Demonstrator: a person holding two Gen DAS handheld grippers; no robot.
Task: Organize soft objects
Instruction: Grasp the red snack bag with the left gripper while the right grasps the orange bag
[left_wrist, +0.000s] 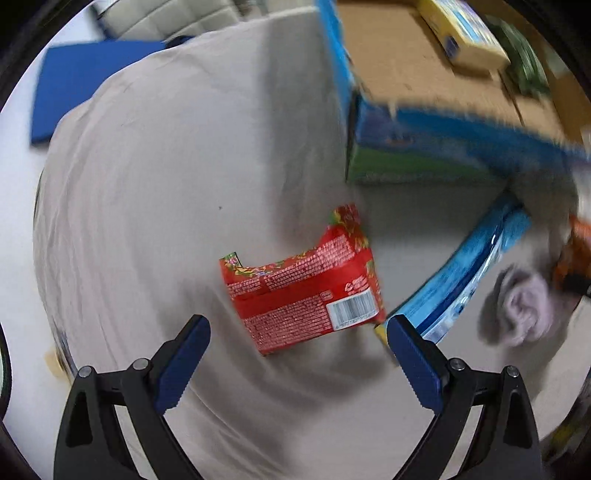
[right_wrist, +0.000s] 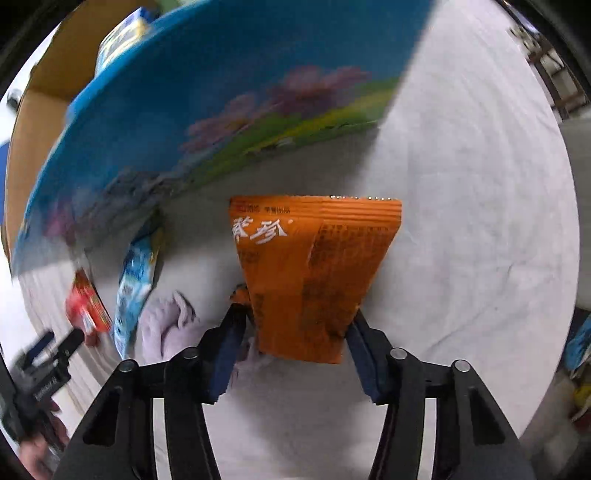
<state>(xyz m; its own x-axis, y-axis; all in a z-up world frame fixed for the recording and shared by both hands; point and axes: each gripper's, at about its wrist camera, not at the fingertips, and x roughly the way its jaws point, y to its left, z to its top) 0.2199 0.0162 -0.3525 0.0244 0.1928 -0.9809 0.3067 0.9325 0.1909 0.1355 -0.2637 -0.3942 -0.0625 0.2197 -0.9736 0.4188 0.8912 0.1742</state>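
Observation:
My left gripper (left_wrist: 297, 330) is open and empty just above a red snack packet (left_wrist: 303, 284) that lies on the pale cloth. My right gripper (right_wrist: 295, 325) is shut on an orange snack packet (right_wrist: 314, 273) and holds it above the cloth. The red packet (right_wrist: 86, 308) also shows at the left of the right wrist view. A blue packet (left_wrist: 465, 273) lies right of the red one, with a lilac soft cloth (left_wrist: 524, 314) beyond it. The blue packet (right_wrist: 135, 284) and the lilac cloth (right_wrist: 166, 325) lie left of the orange packet.
A large open cardboard box with blue and green printed sides (left_wrist: 424, 147) stands on the cloth at the back right, holding a yellow box (left_wrist: 465, 33). Its printed wall (right_wrist: 221, 110) fills the upper right wrist view. A blue mat (left_wrist: 77, 85) lies at the far left.

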